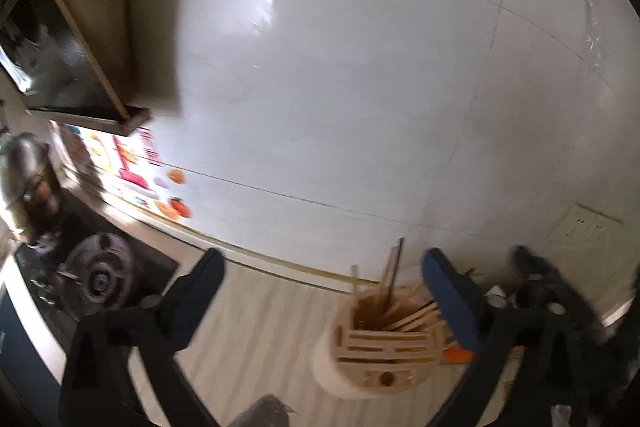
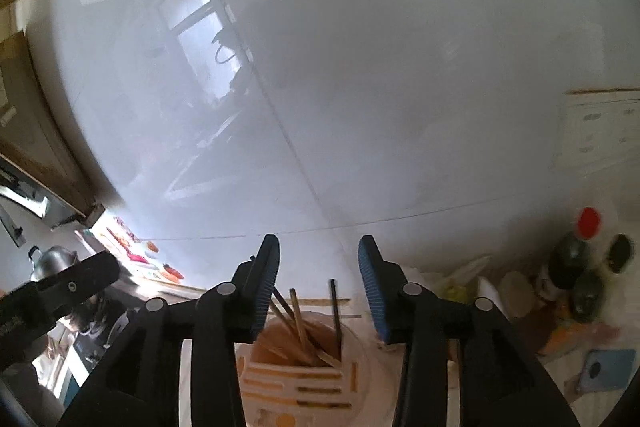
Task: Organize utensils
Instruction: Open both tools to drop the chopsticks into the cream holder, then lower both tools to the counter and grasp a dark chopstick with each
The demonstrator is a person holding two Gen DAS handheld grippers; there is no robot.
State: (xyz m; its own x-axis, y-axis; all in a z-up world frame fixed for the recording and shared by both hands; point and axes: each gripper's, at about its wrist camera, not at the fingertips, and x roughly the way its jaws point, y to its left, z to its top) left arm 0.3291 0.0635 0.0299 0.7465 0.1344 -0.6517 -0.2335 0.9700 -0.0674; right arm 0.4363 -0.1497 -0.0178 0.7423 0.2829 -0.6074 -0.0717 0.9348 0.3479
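I see my left gripper (image 1: 320, 269) with its jaws spread wide and nothing between them, hanging above the pale wood-grain bench (image 1: 256, 327). The utensil holder (image 1: 380, 347), a round light-coloured cup with slotted sides, stands on the bench just right of the gap and partly behind the right-hand jaw. Chopsticks (image 1: 390, 275) lean out of it at mixed angles, most of them wooden and one dark. My right gripper (image 2: 318, 259) has its jaws partly apart and gripping nothing; the same holder sits below and between them with the sticks poking up into the gap. Far right on the bench are a few dark bottles (image 2: 568, 259), one with a red cap, though blur softens them. A stove burner (image 1: 98, 277) sits at the left, and the glossy white tiled wall (image 1: 360, 87) fills the far side.
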